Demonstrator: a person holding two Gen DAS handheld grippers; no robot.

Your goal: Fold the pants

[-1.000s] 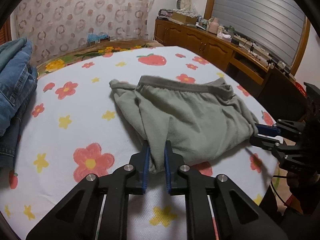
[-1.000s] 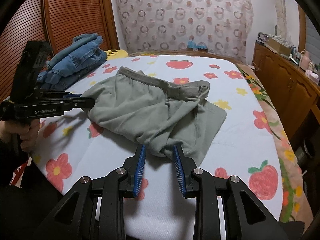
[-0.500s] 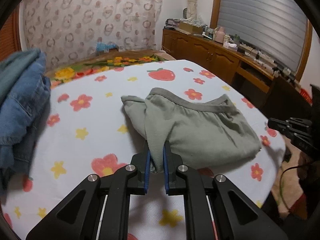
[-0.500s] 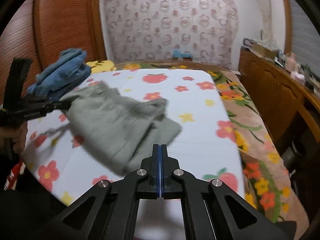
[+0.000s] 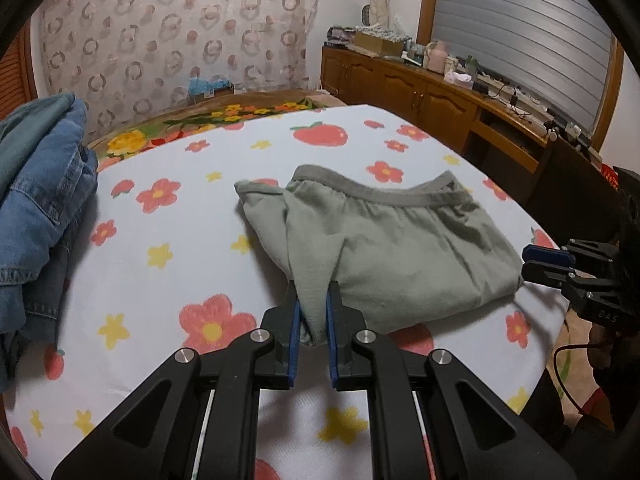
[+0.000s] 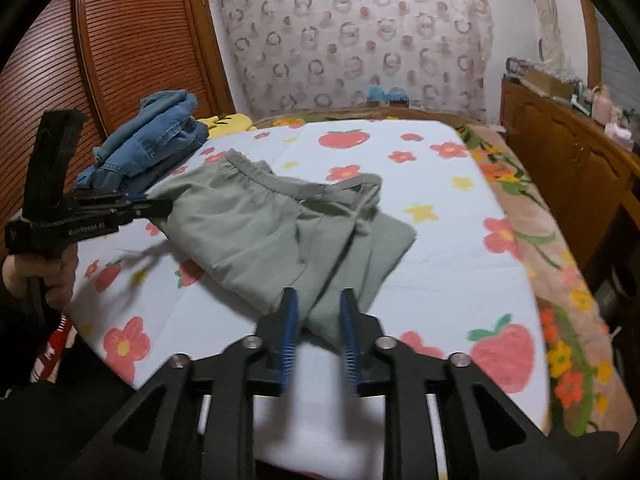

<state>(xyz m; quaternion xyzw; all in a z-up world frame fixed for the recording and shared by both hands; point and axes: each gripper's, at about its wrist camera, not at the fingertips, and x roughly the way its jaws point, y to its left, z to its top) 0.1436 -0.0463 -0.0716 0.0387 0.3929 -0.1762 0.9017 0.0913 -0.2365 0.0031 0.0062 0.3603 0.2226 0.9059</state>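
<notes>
The left gripper (image 6: 158,207) reads roughly "GenRobot AI" in blurred white lettering; the right gripper (image 5: 532,262) shows "DAS".

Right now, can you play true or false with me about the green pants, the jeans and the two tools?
1. The left tool pinches a fold of the green pants. True.
2. The green pants hang in the air. False: they lie on the flowered sheet.
3. The blue jeans are piled at the bed's edge, apart from the tools. True.
4. The right tool is squeezed shut on the jeans. False: its pads stand apart at an edge of the green pants.
5. The sheet is plain white. False: it has flowers and strawberries.
</notes>
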